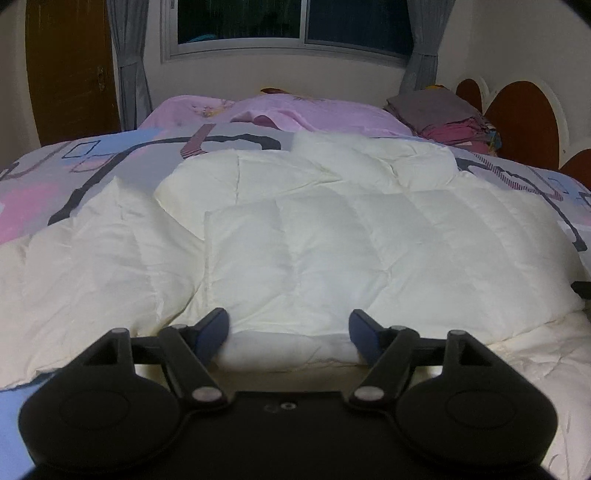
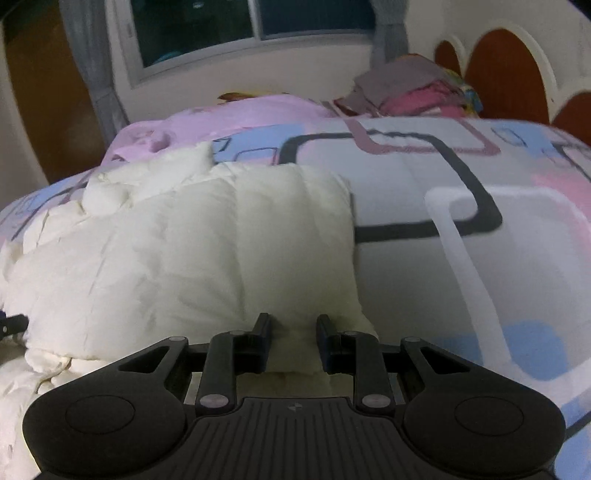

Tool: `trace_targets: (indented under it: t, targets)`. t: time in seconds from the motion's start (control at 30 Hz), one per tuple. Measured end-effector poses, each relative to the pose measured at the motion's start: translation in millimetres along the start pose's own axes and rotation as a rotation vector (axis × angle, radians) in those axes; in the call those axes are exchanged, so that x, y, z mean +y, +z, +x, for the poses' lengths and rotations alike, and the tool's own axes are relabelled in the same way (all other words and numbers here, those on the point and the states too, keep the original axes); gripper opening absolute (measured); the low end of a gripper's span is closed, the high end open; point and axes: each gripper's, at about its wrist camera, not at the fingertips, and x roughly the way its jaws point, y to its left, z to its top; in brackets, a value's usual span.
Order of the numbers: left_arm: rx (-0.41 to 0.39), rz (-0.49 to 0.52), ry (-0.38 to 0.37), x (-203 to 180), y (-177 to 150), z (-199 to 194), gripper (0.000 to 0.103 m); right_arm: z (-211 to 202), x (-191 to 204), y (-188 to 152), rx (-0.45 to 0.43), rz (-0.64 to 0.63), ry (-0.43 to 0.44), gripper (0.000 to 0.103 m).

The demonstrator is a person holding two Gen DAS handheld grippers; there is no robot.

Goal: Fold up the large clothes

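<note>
A cream quilted down jacket [image 1: 295,229] lies spread on the bed, partly folded, with a sleeve lying across its top. My left gripper [image 1: 290,332] is open, its jaws wide apart at the jacket's near hem, with fabric lying between them. In the right wrist view the jacket [image 2: 207,251] fills the left half. My right gripper [image 2: 292,338] has its jaws close together on a bunch of the jacket's near right edge.
The bed has a patterned grey, blue and pink cover [image 2: 461,221] and a pink quilt [image 1: 295,110] behind. A pile of folded clothes [image 1: 443,114] sits at the back right by the headboard [image 1: 524,110]. A window [image 1: 295,22] and a door [image 1: 70,66] are beyond.
</note>
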Motion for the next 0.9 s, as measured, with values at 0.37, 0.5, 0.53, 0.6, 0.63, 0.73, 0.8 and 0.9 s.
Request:
trace_targets:
  t: [0.37, 0.5, 0.53, 0.6, 0.63, 0.73, 0.8, 0.9]
  targets:
    - [-0.054, -0.219, 0.188, 97.0, -36.1, -71.9, 0.089, -68.3, 14.2, -12.7, -0.140, 0.012, -0.006, 0.101]
    - [-0.055, -0.406, 0.290, 173.3, -65.0, -102.6, 0.069, -67.4, 23.5, -20.4, -0.100, 0.031, -0.031, 0.077]
    - [-0.064, -0.471, 0.311, 195.1, -73.1, -111.3, 0.066, -65.5, 24.3, -21.5, -0.092, 0.039, -0.039, 0.073]
    - [-0.106, -0.597, 0.332, 231.8, -88.0, -128.3, 0.063, -61.1, 26.5, -23.2, -0.071, 0.069, -0.071, 0.071]
    - [-0.127, -0.648, 0.347, 249.1, -94.0, -135.5, 0.063, -59.7, 27.0, -23.2, -0.067, 0.088, -0.087, 0.071]
    - [-0.150, -0.733, 0.368, 287.3, -104.0, -144.7, 0.063, -56.4, 33.7, -22.1, -0.068, 0.113, -0.139, 0.071]
    - [-0.174, -0.789, 0.347, 307.6, -108.0, -145.2, 0.063, -56.1, 39.3, -20.3, -0.067, 0.125, -0.142, 0.071]
    - [-0.206, -0.949, 0.273, 341.0, -121.4, -138.7, 0.061, -60.9, 52.4, -17.2, -0.081, 0.120, -0.147, 0.071]
